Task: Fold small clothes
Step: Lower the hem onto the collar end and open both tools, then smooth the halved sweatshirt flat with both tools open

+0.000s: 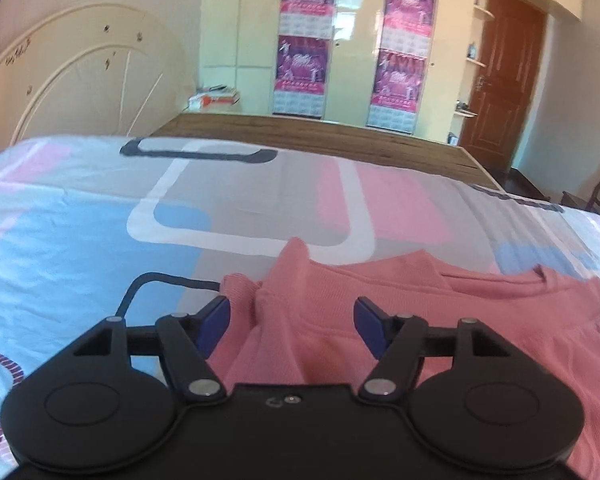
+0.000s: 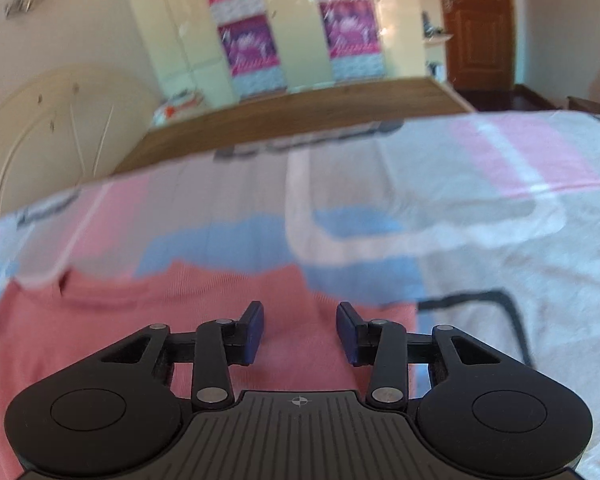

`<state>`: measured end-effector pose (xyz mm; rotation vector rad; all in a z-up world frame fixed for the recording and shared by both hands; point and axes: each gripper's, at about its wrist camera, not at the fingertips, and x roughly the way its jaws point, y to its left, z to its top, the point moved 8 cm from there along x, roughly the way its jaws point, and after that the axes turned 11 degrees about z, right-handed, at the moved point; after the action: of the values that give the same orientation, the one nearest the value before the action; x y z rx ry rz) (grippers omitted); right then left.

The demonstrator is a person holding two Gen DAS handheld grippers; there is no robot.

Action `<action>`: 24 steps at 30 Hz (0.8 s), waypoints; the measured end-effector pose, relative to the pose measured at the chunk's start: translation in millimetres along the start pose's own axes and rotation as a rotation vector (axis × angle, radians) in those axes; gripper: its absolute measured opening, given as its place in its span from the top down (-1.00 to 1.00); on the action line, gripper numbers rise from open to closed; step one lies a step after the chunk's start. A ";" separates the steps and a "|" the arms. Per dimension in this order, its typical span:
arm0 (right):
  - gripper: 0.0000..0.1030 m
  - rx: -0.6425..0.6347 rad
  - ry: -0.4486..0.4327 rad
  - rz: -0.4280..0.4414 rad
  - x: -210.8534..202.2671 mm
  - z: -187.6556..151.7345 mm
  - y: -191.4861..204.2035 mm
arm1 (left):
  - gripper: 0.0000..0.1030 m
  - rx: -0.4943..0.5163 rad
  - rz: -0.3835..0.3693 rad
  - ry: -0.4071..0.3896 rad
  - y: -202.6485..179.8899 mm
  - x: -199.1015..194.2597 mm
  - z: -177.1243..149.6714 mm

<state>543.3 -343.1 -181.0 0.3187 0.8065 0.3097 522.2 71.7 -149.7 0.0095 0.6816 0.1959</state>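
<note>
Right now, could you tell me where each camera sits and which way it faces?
Left wrist: on the left gripper, angled down over the pink garment on the patterned bedsheet; its open blue pads show.
Right wrist: on the right gripper, same downward tilt; its open pads straddle the garment.
Shared: garment, bedsheet, wardrobe, brown door.

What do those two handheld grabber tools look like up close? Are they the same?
Nearly. Each is matte black plastic: two round disc housings, jointed link bars with silver rivets, and two fingers tipped with dark blue pads. The left gripper has a smooth centre plate with a small screw. The right gripper has a ribbed centre plate bearing a small crosshair mark. No cables, hands or sleeves show.
</note>
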 end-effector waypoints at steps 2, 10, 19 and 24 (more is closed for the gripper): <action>0.78 -0.033 0.014 -0.013 4.3 -6.5 3.0 | -0.29 0.026 -0.018 -0.012 -7.6 -11.6 -4.1; 0.80 -0.096 -0.005 -0.162 14.1 -11.4 -2.0 | -0.25 0.069 -0.006 0.120 -21.1 3.5 -46.1; 0.70 -0.073 -0.063 -0.047 -20.6 -11.0 48.1 | -0.32 0.045 -0.012 0.113 -36.9 -25.7 -36.3; 0.69 -0.117 -0.015 0.070 -18.4 -34.6 114.2 | -0.34 0.075 -0.026 0.131 -64.8 -35.3 -39.4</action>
<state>488.6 -241.0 -146.9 0.2391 0.7606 0.4180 482.2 -0.6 -163.0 0.0602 0.8187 0.1463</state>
